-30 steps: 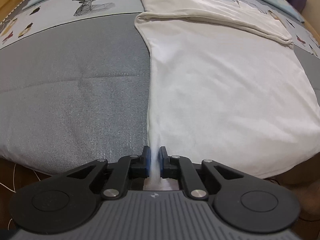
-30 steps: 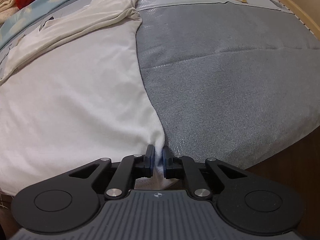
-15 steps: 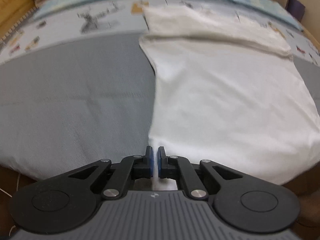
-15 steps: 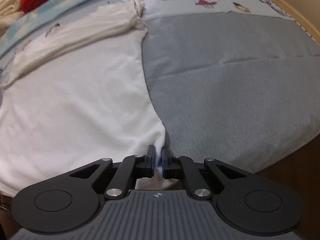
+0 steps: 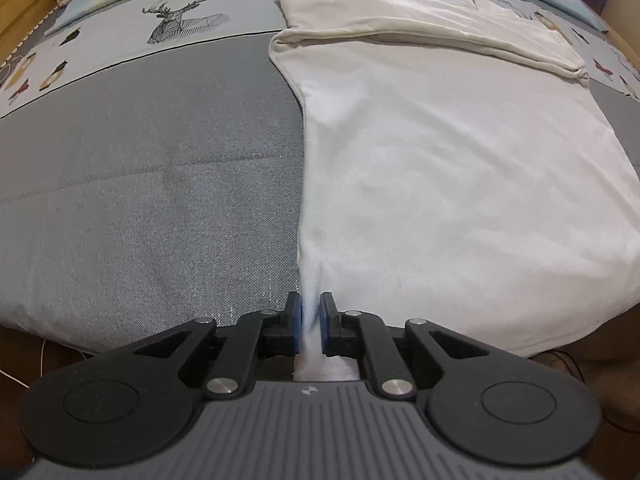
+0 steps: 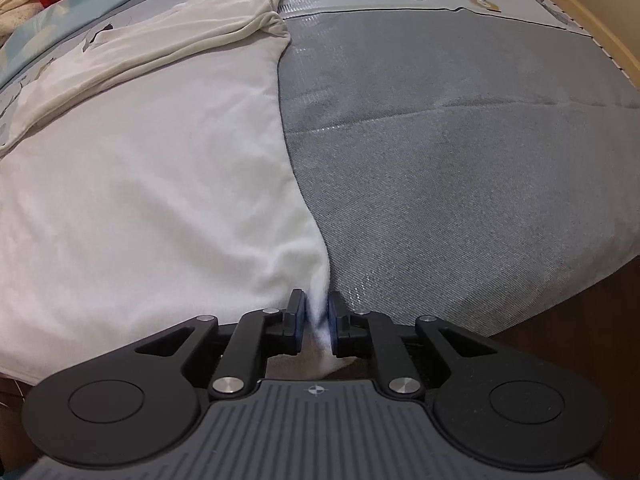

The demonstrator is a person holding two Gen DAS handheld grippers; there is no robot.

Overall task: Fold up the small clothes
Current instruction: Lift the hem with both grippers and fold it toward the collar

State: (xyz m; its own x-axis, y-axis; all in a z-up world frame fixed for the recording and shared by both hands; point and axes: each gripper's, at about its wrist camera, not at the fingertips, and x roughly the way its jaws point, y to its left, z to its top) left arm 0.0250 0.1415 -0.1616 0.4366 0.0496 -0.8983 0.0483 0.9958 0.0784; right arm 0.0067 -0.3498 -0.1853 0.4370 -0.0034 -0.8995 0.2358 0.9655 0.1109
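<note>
- Grey quilted bedding (image 5: pixel 140 184) covers the near part of the bed, with a band of printed fabric (image 5: pixel 188 28) (a deer and small figures) behind it and a wooden frame at the edges.
- On it lies the white garment (image 5: pixel 460 160), spread flat with its near hem at the bed's front edge; its far part is already folded over into a layered band across the top.
- At the garment's near left corner the left gripper (image 5: pixel 310 320) is narrowed onto a pinch of white cloth between its blue pads.
- At the near right corner the right gripper (image 6: pixel 316 318) is likewise clamped on a bunch of cloth, which puckers just above its jaws.
- The step in hand looks like carrying the near hem up toward the far band.
- To do it well, I would lift both corners together at equal height, keep the hem taut between them so the middle does not sag, and lay it edge to edge before letting go.
- Uneven pull would likely skew the fold or drag the far layers.
</note>
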